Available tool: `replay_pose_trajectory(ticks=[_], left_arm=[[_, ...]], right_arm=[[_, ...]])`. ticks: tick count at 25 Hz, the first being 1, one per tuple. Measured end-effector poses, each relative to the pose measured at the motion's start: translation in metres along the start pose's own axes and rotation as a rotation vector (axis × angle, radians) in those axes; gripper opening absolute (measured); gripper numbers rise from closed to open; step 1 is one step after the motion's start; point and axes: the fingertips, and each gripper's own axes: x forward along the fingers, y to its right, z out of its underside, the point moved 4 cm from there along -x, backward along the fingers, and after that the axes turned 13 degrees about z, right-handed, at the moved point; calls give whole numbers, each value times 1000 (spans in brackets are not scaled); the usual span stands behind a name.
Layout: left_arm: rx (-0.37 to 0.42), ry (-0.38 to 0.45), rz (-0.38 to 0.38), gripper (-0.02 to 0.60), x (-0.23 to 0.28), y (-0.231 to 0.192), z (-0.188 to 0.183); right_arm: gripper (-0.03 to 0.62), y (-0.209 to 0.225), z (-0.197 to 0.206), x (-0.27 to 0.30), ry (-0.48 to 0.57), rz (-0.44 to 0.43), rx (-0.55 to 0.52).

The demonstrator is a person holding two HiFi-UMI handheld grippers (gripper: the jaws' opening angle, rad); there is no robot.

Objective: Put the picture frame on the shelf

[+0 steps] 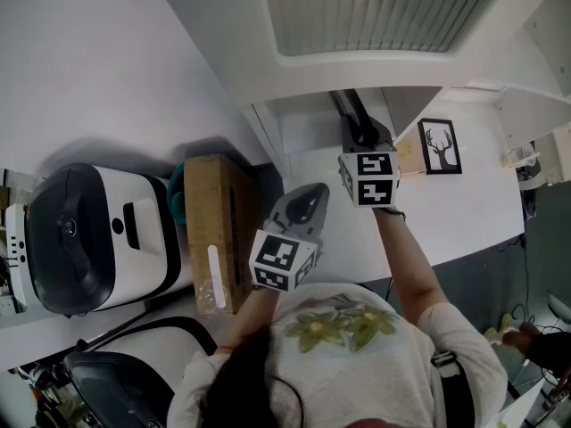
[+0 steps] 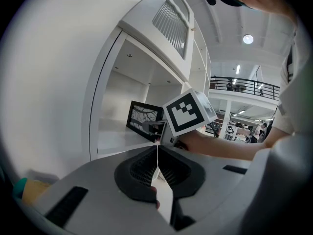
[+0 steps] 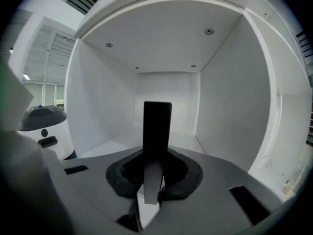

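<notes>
A black picture frame (image 3: 157,124) stands edge-on between the jaws of my right gripper (image 3: 155,166), which is shut on its lower edge. It is held upright inside a white shelf compartment (image 3: 112,148), just above the compartment floor. In the left gripper view the same frame (image 2: 143,117) shows its pale branch picture at the mouth of the shelf (image 2: 110,133), next to the right gripper's marker cube (image 2: 186,112). In the head view the right gripper (image 1: 361,141) reaches into the shelf (image 1: 308,145). My left gripper (image 1: 308,199) (image 2: 157,151) hangs back, shut and empty.
A second black frame with a deer picture (image 1: 441,145) lies on the white tabletop (image 1: 464,212) right of the shelf. A cardboard box (image 1: 214,230) stands left of my left gripper. Further left is a black-and-white appliance (image 1: 89,239). A slatted panel (image 1: 375,7) tops the shelf.
</notes>
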Motion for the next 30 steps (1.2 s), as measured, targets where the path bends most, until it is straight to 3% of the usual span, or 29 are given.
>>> replay_pose_trajectory(ticks=[4,7,11,27,30], left_arm=[[-2,4,2,31,-1,0,-1],[0,5,8,31,0,2,-1],[5,8,10,31,0,3,-2],[41,27,16,31,-7,28,-9],[50,33,17,31,-11,36,-10]], right_arm=[[48,2,-7,-4,22,19,-11],[114,2,-11,-7,32,17,-15],[120,5,-15,-15,52,20,-7],[120,15,-11,-74,71,30,56],[72,12,-11,-90,75,12,75]])
